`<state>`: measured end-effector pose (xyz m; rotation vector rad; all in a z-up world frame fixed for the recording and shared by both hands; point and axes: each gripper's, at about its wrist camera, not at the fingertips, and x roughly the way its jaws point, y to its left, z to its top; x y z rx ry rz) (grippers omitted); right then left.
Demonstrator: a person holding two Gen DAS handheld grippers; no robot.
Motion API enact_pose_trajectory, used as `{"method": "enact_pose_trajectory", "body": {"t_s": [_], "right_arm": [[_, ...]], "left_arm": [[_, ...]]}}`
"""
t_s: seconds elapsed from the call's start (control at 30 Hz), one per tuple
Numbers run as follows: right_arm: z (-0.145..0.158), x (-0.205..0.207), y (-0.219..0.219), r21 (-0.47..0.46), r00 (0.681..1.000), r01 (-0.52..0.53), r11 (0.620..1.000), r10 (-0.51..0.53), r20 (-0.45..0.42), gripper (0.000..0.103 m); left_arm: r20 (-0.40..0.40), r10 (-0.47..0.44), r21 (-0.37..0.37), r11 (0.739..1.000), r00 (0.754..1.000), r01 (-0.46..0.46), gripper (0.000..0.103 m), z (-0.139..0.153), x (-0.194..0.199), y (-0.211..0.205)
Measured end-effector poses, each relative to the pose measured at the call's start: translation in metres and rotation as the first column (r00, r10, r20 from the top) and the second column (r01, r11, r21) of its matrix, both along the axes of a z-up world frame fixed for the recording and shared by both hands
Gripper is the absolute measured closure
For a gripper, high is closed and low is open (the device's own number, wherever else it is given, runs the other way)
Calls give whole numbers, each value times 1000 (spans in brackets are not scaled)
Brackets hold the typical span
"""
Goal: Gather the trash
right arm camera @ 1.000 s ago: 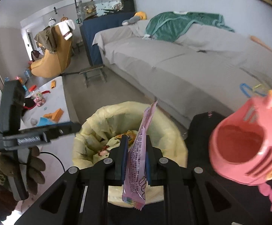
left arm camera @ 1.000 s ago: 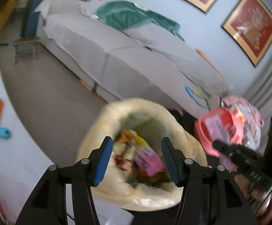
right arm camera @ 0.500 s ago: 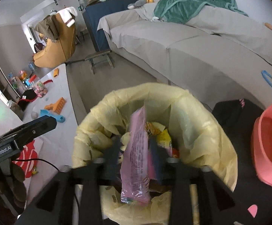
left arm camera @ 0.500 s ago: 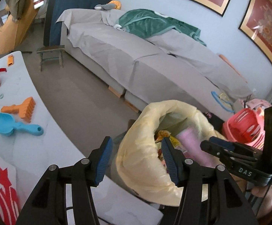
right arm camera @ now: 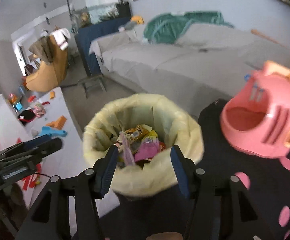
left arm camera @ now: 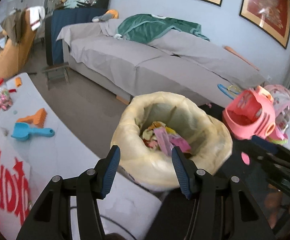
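Grey sofa behind the bin. Yellow-lined trash bin, landmark, on the floor beside the white table. Pink toy basket to the bin's right. Right gripper above the bin's near rim, jaws opening, nothing between them. Left gripper near the bin's near rim, jaws spread and empty. Pink wrapper lies inside the bin among other wrappers.

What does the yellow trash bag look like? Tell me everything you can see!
The trash bag is thin, pale yellow, crinkly plastic, standing upright with its mouth wide open and its rim folded outward. Inside lies a heap of colourful wrappers, pink and yellow-orange. It stands beside a white table. No gripper touches it.
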<state>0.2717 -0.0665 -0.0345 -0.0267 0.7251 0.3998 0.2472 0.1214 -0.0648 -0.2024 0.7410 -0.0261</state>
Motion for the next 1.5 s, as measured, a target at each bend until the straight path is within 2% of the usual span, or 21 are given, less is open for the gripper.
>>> {"method": "enact_pose_trajectory", "body": {"t_s": [0.13, 0.27, 0.37, 0.53, 0.6, 1.03, 1.5], "right_arm": [[27, -57, -24, -2, 997, 20, 1000, -20, 79, 48], [40, -100, -49, 20, 994, 60, 998, -62, 87, 45], [42, -137, -66, 33, 991, 88, 996, -91, 99, 45], [44, -175, -73, -57, 977, 147, 988, -136, 164, 45], [49, -189, -77, -47, 973, 143, 989, -132, 189, 45], [73, -230, -89, 0, 955, 180, 984, -174, 241, 45], [79, -233, -88, -10, 954, 190, 982, -182, 238, 45]], "left_arm": [[18, 22, 58, 998, 1000, -23, 49, 21, -37, -27], [56, -20, 76, 997, 998, 16, 49, 41, -80, -55], [70, -42, 143, 989, 997, 32, 49, 48, -108, -78], [70, -37, 182, 983, 997, 24, 49, 52, -138, -92], [77, -26, 195, 981, 997, 10, 49, 57, -146, -93], [186, -24, 196, 981, 982, -14, 49, 90, -194, -98], [175, -10, 175, 984, 985, -21, 49, 93, -198, -88]]}}
